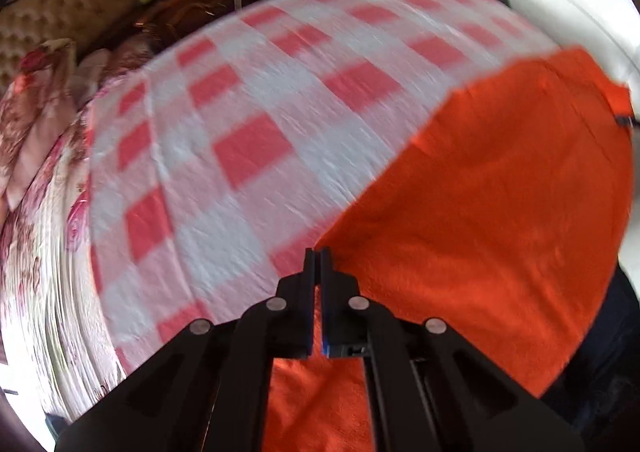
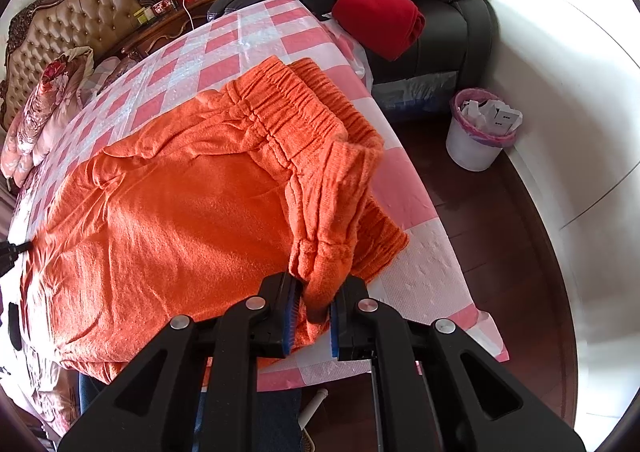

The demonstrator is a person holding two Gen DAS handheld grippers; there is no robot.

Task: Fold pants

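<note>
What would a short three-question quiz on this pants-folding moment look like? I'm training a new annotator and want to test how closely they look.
1. True or false: the right gripper is shut on the waistband end of the orange pants.
2. What lies directly under the pants? A) a bare wooden floor B) a pink-and-white checked cloth C) a black recliner
3. Fill in: beside the white wall stands a white ____ with a pink liner.

Key
1. True: bunched orange fabric sits between its pads.
2. B
3. bin

The left gripper is shut at the pants' edge; whether it pinches fabric is unclear.
</note>
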